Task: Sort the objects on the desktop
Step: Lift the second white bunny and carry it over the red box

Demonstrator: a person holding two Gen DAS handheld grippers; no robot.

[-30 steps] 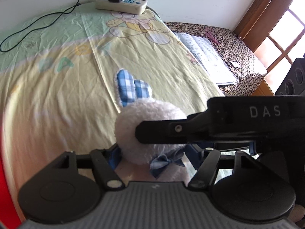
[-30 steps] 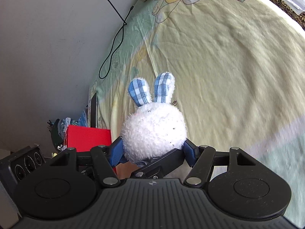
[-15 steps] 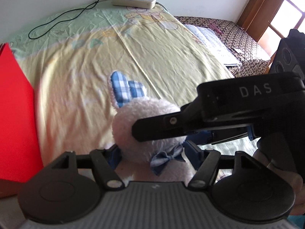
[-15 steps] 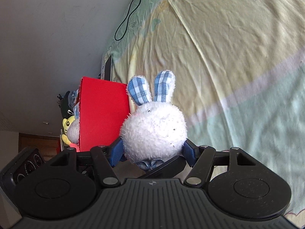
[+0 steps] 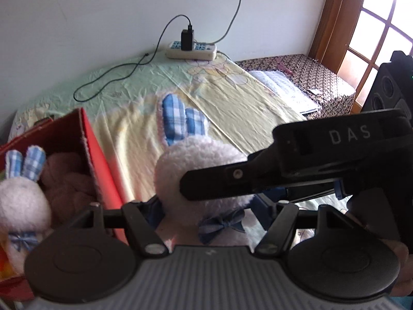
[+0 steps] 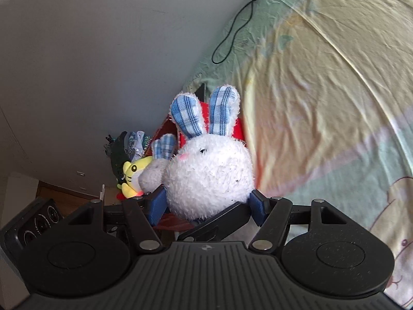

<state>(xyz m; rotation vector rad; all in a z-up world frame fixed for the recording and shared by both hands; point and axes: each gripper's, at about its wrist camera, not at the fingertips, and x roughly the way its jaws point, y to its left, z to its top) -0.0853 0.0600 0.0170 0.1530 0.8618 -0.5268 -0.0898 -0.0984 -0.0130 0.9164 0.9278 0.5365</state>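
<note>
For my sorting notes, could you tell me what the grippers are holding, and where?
Both grip the plush rabbit: right gripper around its head, left gripper lower, near the bow.

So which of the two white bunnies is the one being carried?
The bunny clamped between both claws, above the yellow sheet; its twin already sits inside the red box.

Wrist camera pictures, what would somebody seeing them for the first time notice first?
A fluffy white plush rabbit with blue checked ears fills the middle of both views, clamped between the right gripper and the left gripper, above the yellow and green bedsheet. To its left sits an open red box that already holds a second white rabbit, a brown plush and a yellow toy.
</note>
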